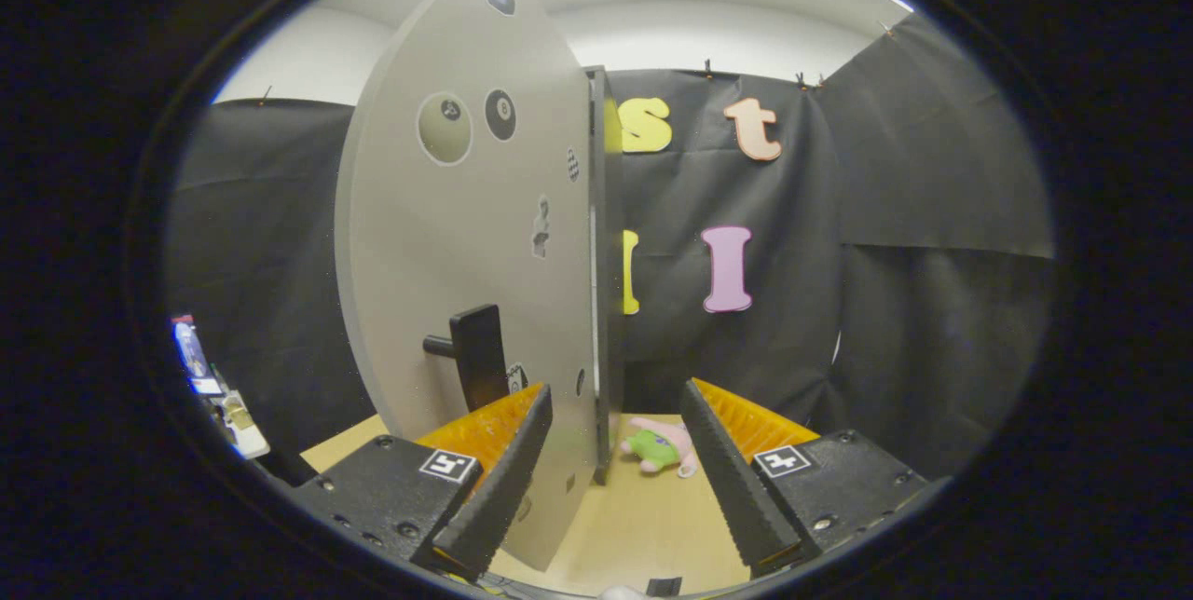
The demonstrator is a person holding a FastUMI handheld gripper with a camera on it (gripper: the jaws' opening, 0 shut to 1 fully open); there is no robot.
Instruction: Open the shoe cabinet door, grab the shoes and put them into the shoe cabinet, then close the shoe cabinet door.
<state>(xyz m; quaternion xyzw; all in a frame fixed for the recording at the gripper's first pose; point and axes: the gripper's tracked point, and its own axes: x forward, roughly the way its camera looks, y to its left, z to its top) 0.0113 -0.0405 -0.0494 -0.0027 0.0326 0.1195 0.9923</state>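
Cabinet door: flat, rigid panel, likely light on its hinge, standing edge-on just ahead of the gripper, whose fingers are spread apart and empty; best taken by its dark handle beside the left finger.

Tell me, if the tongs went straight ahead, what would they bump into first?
Probably the open cabinet door: its edge stands between the open tongs. The small plush toy lies on the table beyond, though depth is unclear.
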